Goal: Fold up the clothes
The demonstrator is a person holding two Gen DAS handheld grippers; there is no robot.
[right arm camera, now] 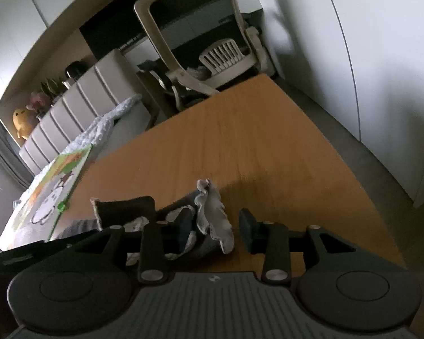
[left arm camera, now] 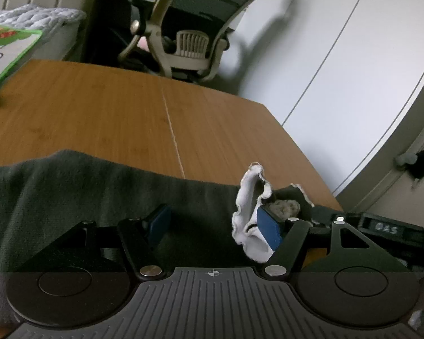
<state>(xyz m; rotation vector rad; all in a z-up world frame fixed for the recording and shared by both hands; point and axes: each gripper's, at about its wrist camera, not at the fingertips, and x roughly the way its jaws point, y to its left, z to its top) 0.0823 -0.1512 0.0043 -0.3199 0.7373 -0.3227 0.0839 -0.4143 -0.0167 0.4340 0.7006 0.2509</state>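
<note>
Garment (left arm camera: 70, 195), dark grey with white frilled hem (left arm camera: 247, 214), lies on table (left arm camera: 127, 113) near your edge. Your left hand-held gripper (left arm camera: 214, 223) spread wide over it; right hand-held gripper (right arm camera: 216, 226) also wide, hem between fingers, ungripped.

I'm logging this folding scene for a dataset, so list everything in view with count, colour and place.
Garment: one, dark grey with a white frilled edge, lying on the table's near side.
Table: one, orange-brown wood.
Picture book: one, green-edged, at the table's left.
Office chair: one, beige frame, behind the table.
Knitted blanket: one, pale grey, far left.
Yellow plush toy: one, on a far shelf.
Cabinet doors: white, right side.
Left gripper: black, blue pads, open over the garment.
Right gripper: black, open around the frill.
</note>
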